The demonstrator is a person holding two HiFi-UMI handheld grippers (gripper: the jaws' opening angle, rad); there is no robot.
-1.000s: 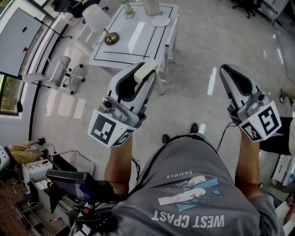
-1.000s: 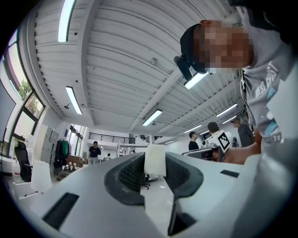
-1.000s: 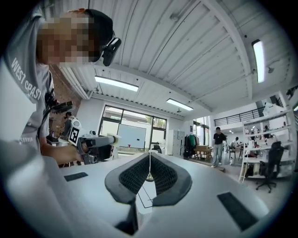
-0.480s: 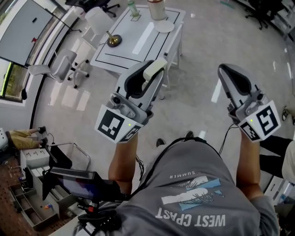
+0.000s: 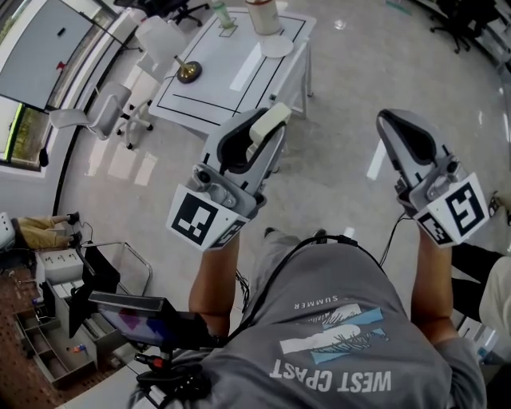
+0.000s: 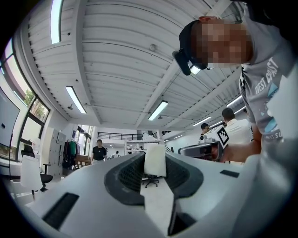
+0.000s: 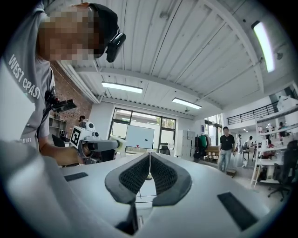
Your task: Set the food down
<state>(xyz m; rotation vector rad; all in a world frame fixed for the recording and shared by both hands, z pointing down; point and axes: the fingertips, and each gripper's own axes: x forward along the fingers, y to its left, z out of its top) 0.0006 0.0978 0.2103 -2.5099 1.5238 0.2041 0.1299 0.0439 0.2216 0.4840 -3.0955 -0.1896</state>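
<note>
Since a second ago the white table (image 5: 239,88) has slid a little lower in the head view, and the two dark shoes that showed below the grippers have mostly slipped under our grey shirt (image 5: 335,319). Both grippers keep nearly the same places in that view, and neither grip has changed.

Our left gripper (image 5: 265,128) is clamped partway closed on the food (image 5: 272,117). It is a pale cream block with flat faces and softly rounded corners, and its matte surface looks faintly grainy. It stands between the jaw tips and sticks out just past them, pressed on either side by the dark, finely ribbed pads. The jaw shells are smooth light grey plastic that curves in toward the tips. In the head view the food is held in the air on our side of the table, off its top.

Our right gripper (image 5: 393,121) is closed with nothing in it. In its own view the two ribbed pads meet at the tips along a thin seam, leaving a leaf-shaped hollow behind them.

The table top is glossy white with a thin black rectangle drawn on it. On it stand a brass-coloured disc with a slim stem (image 5: 188,72), a round white plate (image 5: 277,46) and a pale cylinder (image 5: 262,16). A white office chair (image 5: 108,116) stands to the table's left on the shiny grey floor (image 5: 343,160).
</note>
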